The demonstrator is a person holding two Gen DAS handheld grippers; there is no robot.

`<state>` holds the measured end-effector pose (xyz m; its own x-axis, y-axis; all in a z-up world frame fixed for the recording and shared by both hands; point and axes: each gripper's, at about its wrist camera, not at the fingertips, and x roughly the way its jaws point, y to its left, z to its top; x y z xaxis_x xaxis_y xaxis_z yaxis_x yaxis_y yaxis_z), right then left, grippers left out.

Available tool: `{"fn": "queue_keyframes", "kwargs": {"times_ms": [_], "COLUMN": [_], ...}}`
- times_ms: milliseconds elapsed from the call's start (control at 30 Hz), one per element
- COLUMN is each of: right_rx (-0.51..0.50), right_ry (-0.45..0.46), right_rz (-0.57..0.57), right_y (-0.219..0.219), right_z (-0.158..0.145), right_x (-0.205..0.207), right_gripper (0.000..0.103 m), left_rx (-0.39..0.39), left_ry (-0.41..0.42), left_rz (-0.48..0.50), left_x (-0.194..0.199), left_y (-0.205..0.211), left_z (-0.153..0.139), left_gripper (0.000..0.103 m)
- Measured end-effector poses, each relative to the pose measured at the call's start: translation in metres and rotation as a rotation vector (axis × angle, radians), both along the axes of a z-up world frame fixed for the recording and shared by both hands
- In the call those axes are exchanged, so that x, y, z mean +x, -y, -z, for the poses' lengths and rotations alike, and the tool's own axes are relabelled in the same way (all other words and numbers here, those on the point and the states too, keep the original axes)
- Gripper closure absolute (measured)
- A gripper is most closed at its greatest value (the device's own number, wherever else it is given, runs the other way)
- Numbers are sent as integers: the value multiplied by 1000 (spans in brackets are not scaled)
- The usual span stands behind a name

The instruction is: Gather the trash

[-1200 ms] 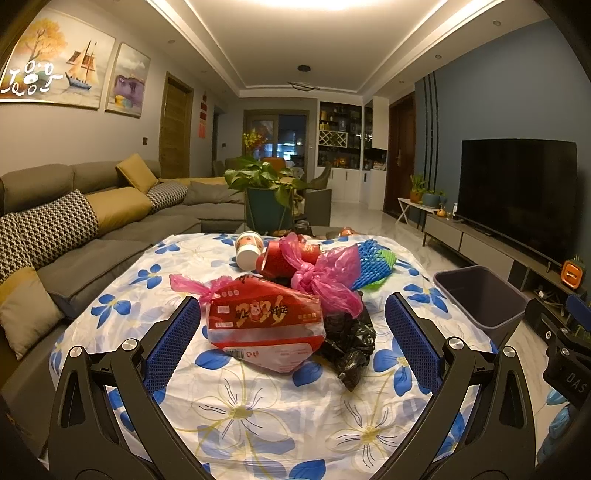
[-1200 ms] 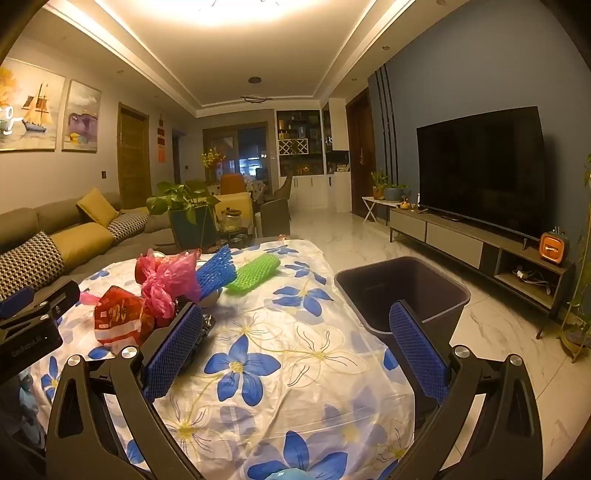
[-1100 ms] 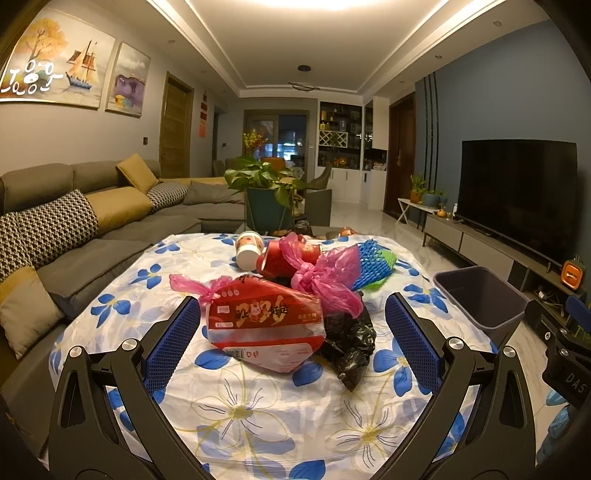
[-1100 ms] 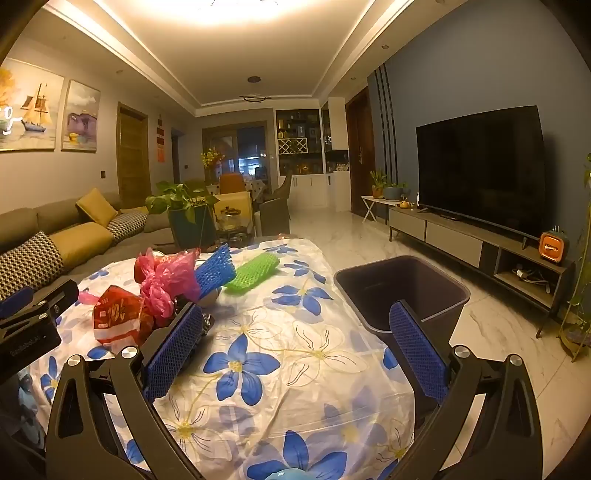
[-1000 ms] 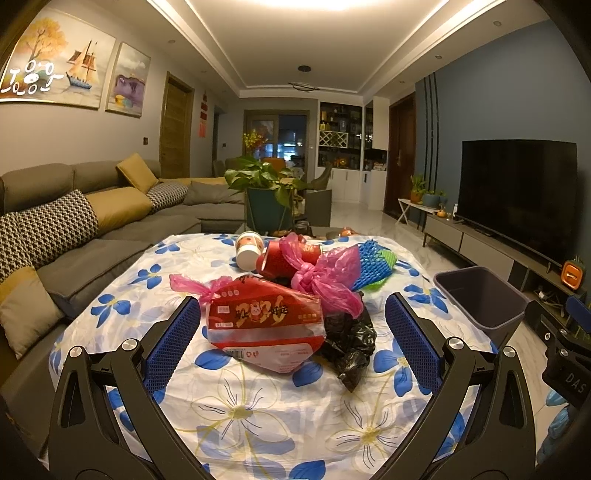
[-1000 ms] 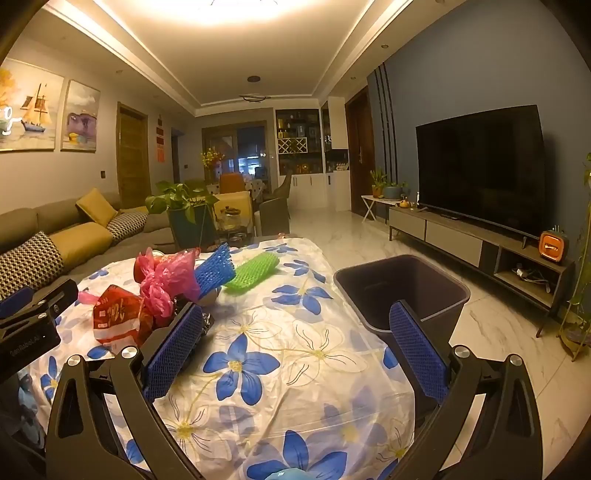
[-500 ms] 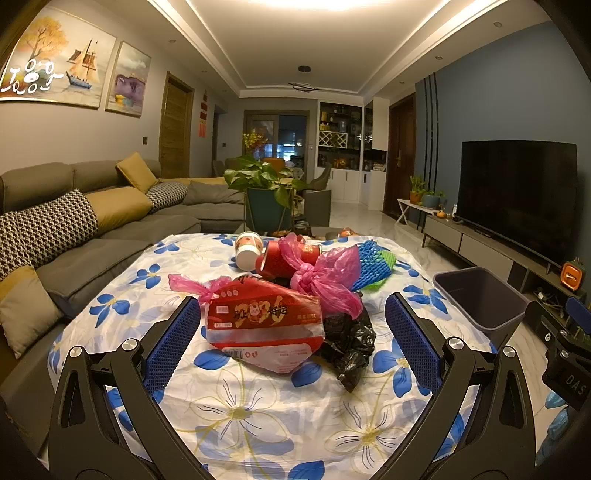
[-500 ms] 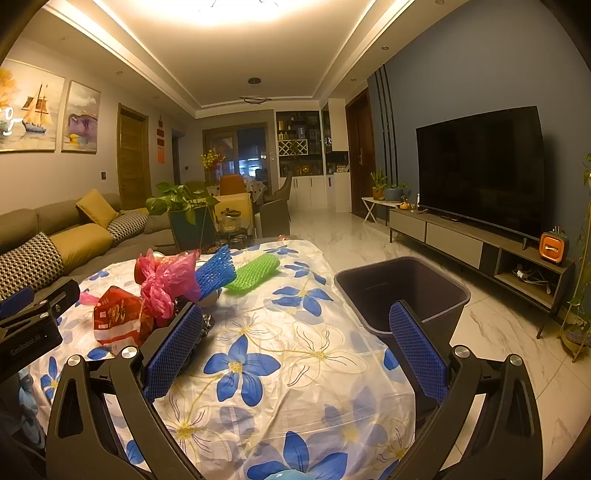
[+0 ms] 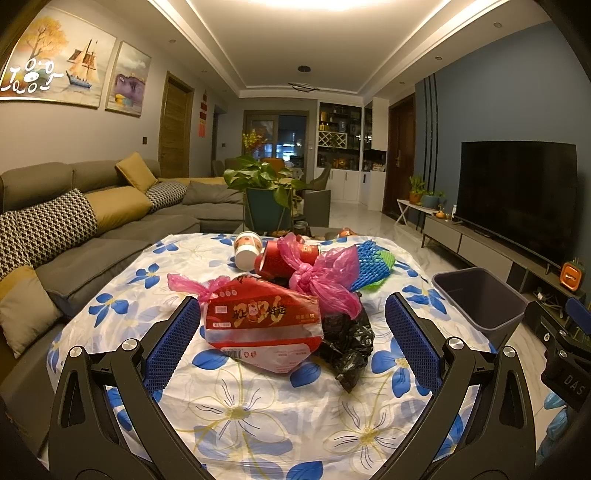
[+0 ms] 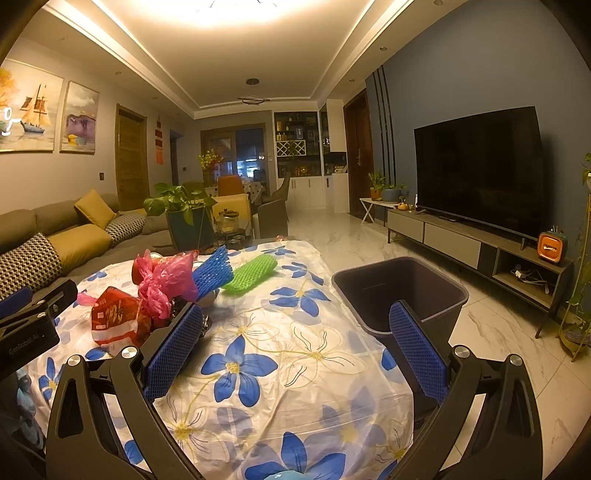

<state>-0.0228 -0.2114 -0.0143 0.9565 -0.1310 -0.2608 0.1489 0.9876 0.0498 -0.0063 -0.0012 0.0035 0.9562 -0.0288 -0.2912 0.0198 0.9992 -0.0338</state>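
Left gripper (image 9: 291, 339): spread wide, empty, facing the red snack bag (image 9: 260, 325)
Right gripper (image 10: 295, 343): spread wide, empty
Trash: heaped mid-table on the floral cloth (image 10: 295, 369)
Bin (image 10: 400, 291): on the floor beside the table

Left gripper (image 9: 291, 341), right gripper (image 10: 295, 349): spread wide.

I see a dim, warm-toned room lit by a blown-out ceiling light (image 10: 236, 7) and cove strips, sharp at centre, with strong fisheye bending and black vignetting at the corners and soft shadows under the clutter.
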Motion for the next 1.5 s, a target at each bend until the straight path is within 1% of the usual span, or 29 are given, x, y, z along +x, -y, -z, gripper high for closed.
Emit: {"fn": "queue_keyframes", "kwargs": {"times_ms": [967,1333,1500], "right_rx": [-1,2,-8], "right_ry": [1,0,-9], "right_rz": [9,8,-4], "right_y": [4,5,2], "right_z": [-1,1,4], "right_x": [-2,2,12], "right_gripper": [5,5,5], "left_rx": [-11,-27,-14], "left_ry": [-3,-11,-11], "left_rz": [3,-3,-10], "left_x": [3,8,12], "left_y": [1,-9,-17], "left_z": [5,10,17], "left_gripper": [4,4,6]}}
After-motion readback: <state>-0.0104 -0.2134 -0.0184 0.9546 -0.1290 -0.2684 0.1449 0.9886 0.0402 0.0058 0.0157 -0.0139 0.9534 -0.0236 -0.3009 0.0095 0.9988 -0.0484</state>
